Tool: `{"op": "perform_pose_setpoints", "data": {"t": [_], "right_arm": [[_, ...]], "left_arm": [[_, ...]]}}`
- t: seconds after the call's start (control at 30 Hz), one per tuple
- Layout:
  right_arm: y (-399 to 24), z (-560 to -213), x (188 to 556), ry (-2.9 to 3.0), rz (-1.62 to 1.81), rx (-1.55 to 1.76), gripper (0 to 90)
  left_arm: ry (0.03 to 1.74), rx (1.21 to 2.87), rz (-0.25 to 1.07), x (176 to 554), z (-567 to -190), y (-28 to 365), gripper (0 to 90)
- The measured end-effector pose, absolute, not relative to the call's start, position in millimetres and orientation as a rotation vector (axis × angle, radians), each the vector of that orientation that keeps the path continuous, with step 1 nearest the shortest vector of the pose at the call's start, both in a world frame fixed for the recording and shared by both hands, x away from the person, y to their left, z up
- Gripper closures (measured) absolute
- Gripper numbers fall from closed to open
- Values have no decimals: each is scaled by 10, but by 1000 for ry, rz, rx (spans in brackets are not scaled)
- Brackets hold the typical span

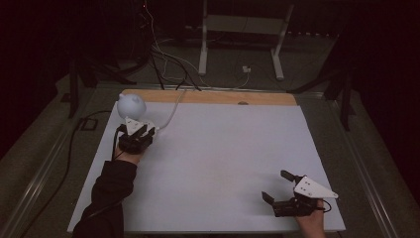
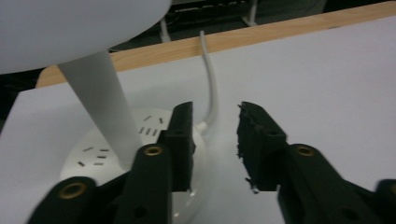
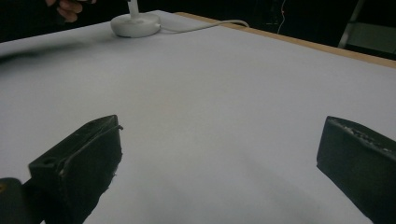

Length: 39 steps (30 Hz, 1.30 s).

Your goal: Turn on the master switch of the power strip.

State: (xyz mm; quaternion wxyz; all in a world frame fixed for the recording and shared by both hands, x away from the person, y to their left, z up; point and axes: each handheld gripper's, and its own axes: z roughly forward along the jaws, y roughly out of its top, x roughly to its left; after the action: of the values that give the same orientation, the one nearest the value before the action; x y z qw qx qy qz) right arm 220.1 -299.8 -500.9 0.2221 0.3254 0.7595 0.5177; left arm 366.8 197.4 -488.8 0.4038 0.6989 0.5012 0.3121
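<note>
Jaws on my left gripper [image 2: 215,140] stand apart with a clear gap and nothing between them; one jaw sits over the edge of the lamp base [image 2: 93,154], though I cannot tell if it touches. My right gripper [image 3: 219,172] has its jaws spread wide over bare sheet, holding nothing.

Hidden or unclear: in the left gripper view the lamp head [image 2: 70,32] is cut off by the top and left edges, and the near part of the base is covered by the jaw. In the high view the left gripper [image 1: 134,136] covers the base, so only the round head [image 1: 131,105] shows above it. Room behind the table is too dark to read.

Count: two grippers, one white lamp, one white cord [image 2: 210,84], one white sheet [image 1: 223,148], one wooden table edge [image 1: 208,97].

View differences: the left gripper view shows small dark slot marks on the base and the white stem [image 2: 100,107] rising tilted from it. The right gripper view shows the base [image 3: 136,24] whole at the far corner, cord [image 3: 205,25] trailing toward the wooden edge, fingers [image 3: 70,7] of the other hand near it. The high view places the lamp at the far left corner and the right gripper [image 1: 280,191] near the front right, well apart.
</note>
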Motion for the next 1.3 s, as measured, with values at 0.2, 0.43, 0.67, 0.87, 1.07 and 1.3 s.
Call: {"op": "perform_pose_setpoints", "data": {"t": [0.2,0.43,0.67,0.87,1.07,1.3], "right_arm": [[-3001,-5012,2202,2101,1428,898,0],[-3004,-5010,2199,2102,1432,901,0],[-3011,-5010,2200,2100,1434,904,0],[-3013,-5011,2200,2104,1430,906,0],[-3011,-5014,2202,2108,1430,906,0],[-3008,-5012,2199,2108,1429,904,0]], "left_arm": [[1289,1773,797,3748,-4962,1997,827],[1288,1830,850,3832,-5034,2007,900],[1291,1872,871,3907,-5139,1993,900],[1322,1914,892,3957,-5215,1953,900],[1313,1939,912,3960,-5218,1934,900],[1276,1993,973,3943,-5227,1913,900]]}}
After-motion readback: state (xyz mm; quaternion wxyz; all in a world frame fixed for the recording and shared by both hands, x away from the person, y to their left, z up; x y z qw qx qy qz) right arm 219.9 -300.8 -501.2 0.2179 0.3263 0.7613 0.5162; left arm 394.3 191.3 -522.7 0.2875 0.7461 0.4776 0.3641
